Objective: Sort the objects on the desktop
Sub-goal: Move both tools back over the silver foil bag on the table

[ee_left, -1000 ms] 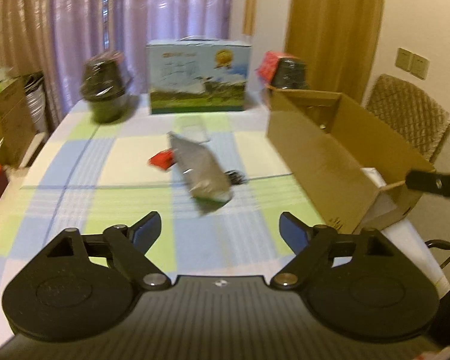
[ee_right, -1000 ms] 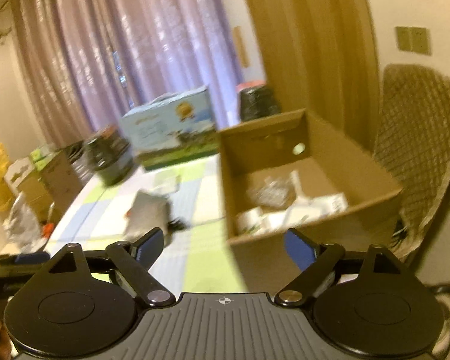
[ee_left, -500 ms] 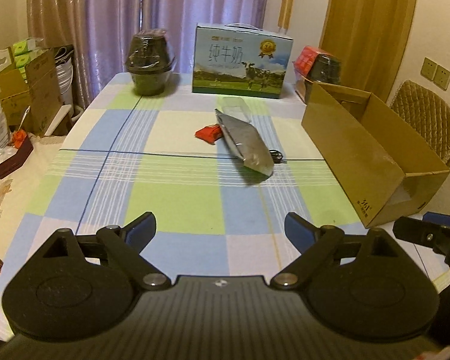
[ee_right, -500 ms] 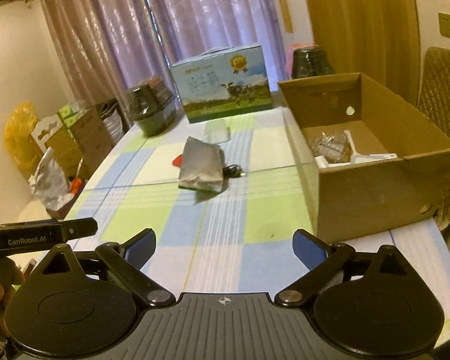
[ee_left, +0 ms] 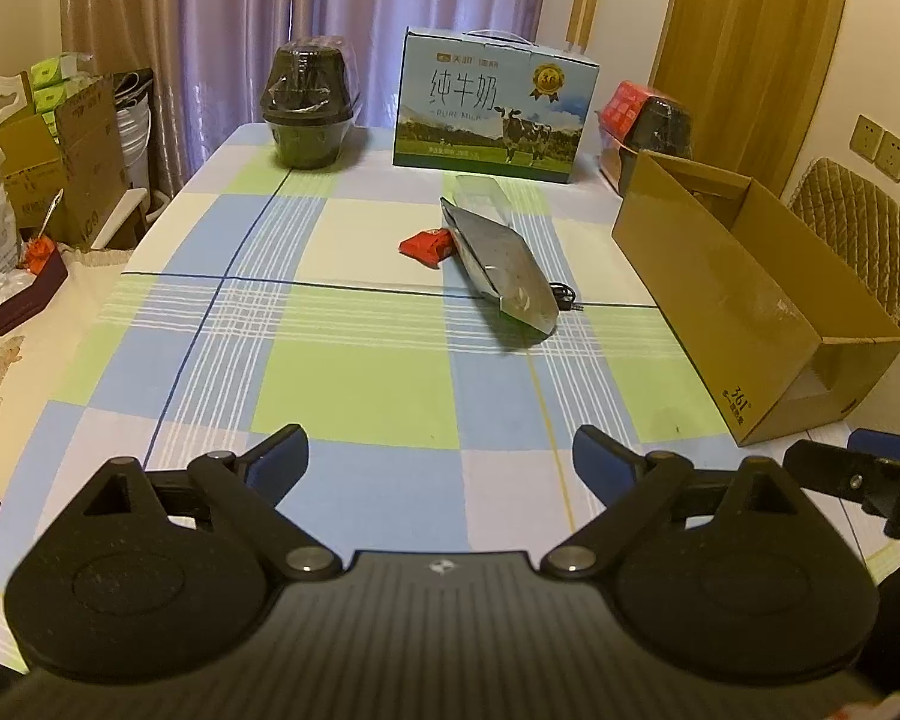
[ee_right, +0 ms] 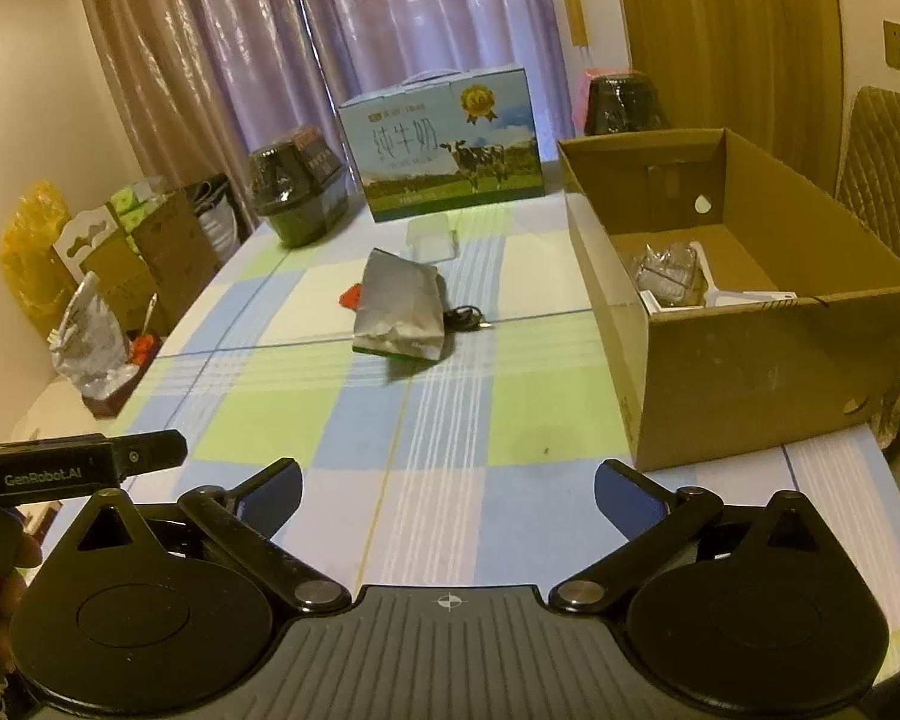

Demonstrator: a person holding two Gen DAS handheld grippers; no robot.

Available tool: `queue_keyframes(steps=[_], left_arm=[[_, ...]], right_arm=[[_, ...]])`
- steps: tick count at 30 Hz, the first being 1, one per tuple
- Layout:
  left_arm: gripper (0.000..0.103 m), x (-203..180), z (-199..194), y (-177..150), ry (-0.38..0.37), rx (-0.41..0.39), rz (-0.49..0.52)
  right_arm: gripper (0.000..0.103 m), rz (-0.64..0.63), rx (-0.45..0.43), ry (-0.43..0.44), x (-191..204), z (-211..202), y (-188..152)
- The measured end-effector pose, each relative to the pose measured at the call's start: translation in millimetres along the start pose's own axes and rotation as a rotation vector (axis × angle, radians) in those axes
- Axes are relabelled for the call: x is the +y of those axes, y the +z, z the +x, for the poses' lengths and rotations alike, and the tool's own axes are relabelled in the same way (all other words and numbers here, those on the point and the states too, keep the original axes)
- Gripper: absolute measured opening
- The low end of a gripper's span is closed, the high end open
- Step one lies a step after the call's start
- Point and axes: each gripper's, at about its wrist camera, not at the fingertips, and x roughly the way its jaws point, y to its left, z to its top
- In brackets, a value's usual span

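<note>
Item 1: milk carton (ee_left: 493, 105), blue and green, printed "纯牛奶" and "PURE MILK" with a cow and a gold seal, standing at the far edge of the checked tabletop (ee_left: 354, 384), at 12 o'clock from both my grippers. Item 2: cardboard box (ee_right: 744, 324), open-topped, on the tabletop's right side at 2 o'clock; its near end reads "361°" in the left wrist view; inside lie a clear crinkled wrapper and white pieces I cannot identify. Item 3: silver foil bag (ee_left: 501, 264), lying flat mid-tabletop at 12 to 1 o'clock, well apart from my jaws. Item 4: red packet (ee_left: 427, 246), touching the bag's left edge. Item 5: thin black cable (ee_right: 465, 318), just beside the bag's right edge. Item 6: clear plastic container (ee_right: 431, 237), beyond the bag, near the carton. Item 7: dark wrapped pot (ee_left: 308, 108), far left at 11 o'clock. My left gripper (ee_left: 440, 456) has its jaws wide and empty over the near tabletop edge; its body reads "GenRobot.AI" in the right wrist view. My right gripper (ee_right: 448, 491) likewise has jaws wide, holding nothing.
</note>
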Motion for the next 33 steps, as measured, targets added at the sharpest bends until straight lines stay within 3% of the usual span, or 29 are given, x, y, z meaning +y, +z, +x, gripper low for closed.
queue_keyframes(steps=[33], left_arm=[[0.101,3,19,-3,-0.003,0.039,0.019]], right_arm=[[0.101,-0.003,0.073,-0.014,1,25,-1]])
